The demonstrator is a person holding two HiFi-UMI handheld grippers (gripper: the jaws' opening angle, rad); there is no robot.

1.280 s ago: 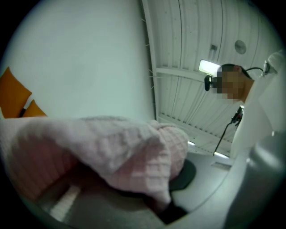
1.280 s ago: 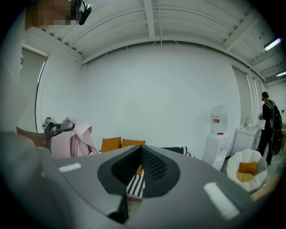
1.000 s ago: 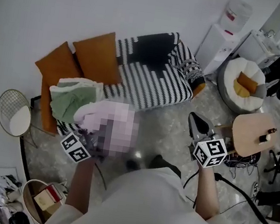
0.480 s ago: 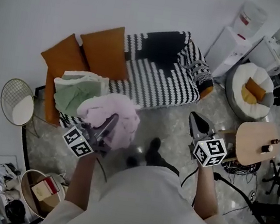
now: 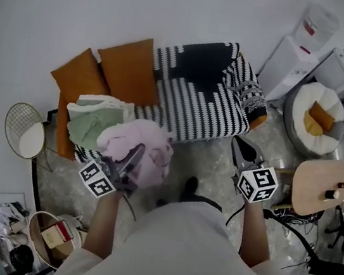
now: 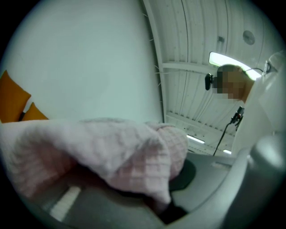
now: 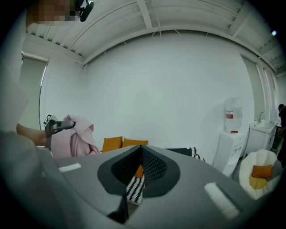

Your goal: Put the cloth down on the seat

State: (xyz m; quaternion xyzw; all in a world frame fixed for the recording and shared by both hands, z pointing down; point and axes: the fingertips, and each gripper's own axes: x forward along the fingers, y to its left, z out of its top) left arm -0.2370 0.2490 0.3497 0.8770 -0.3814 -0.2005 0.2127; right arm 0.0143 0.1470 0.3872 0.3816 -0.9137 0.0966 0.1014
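A bunched pink cloth (image 5: 148, 146) hangs from my left gripper (image 5: 136, 154), which is shut on it, just off the left front of the sofa. In the left gripper view the cloth (image 6: 111, 152) drapes over the jaws and hides their tips. The black-and-white striped sofa seat (image 5: 196, 105) lies ahead. My right gripper (image 5: 241, 145) is shut and empty, held over the floor before the sofa's right end. In the right gripper view its jaws (image 7: 141, 150) meet, with the pink cloth (image 7: 78, 136) at far left.
Two orange cushions (image 5: 128, 66) and a folded green cloth (image 5: 94, 122) take up the sofa's left end. A water dispenser (image 5: 300, 50), a bean bag (image 5: 316, 117) and a round wooden table (image 5: 318, 187) stand right. A wire stool (image 5: 23, 137) and a bin (image 5: 48, 237) are left.
Both grippers have moved forward toward the sofa, which now sits nearer in the head view. The pink cloth has stayed in the left gripper.
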